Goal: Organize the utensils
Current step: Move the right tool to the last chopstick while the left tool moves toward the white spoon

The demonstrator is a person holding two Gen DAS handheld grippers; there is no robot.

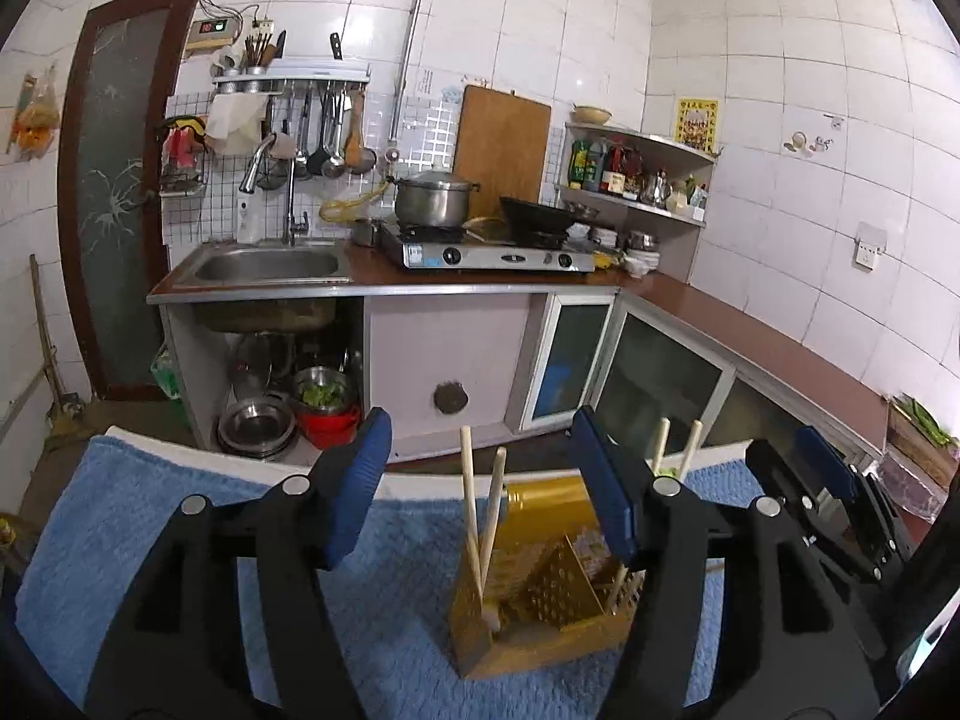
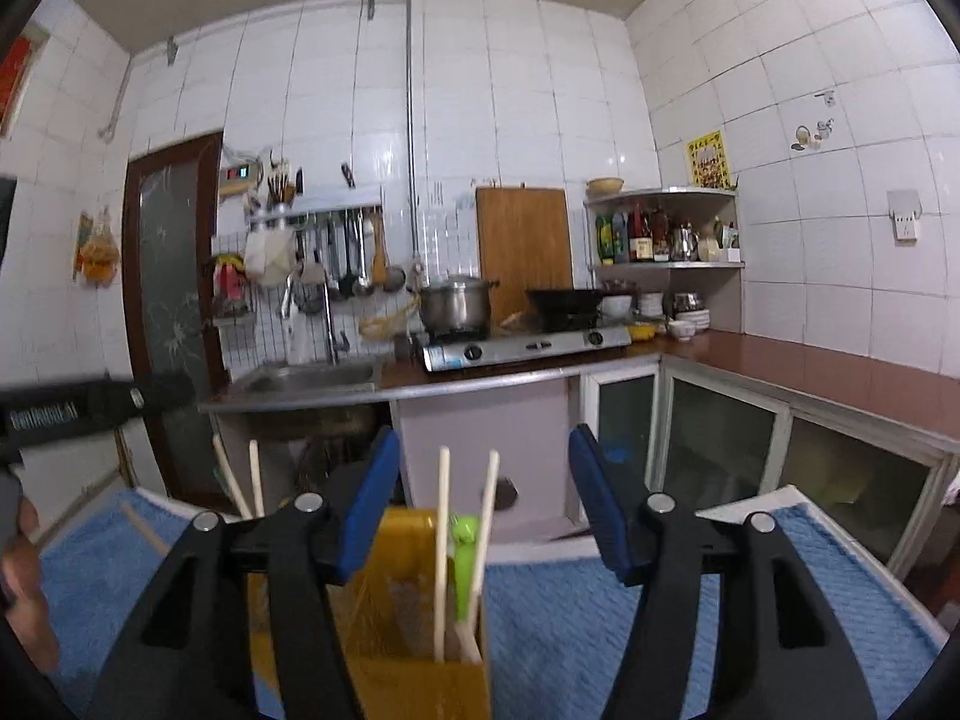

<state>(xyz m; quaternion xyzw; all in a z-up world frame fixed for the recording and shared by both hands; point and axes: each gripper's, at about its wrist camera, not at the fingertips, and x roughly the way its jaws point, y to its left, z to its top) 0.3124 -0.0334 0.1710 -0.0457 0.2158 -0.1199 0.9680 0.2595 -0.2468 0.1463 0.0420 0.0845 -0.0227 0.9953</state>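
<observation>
My left gripper [image 1: 480, 480] and right gripper [image 2: 485, 495] both hang released above the yellow holder [image 1: 540, 618]; chopsticks [image 1: 483, 516] stand inside it, leaning on its walls, dropped upright for tidy storage.

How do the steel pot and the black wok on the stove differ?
The steel pot is shiny, deep and covered by a lid; the black wok is dark, shallow and uncovered. The pot sits on the burner nearer the sink, the wok on the other. Both rest on the gas stove.
</observation>
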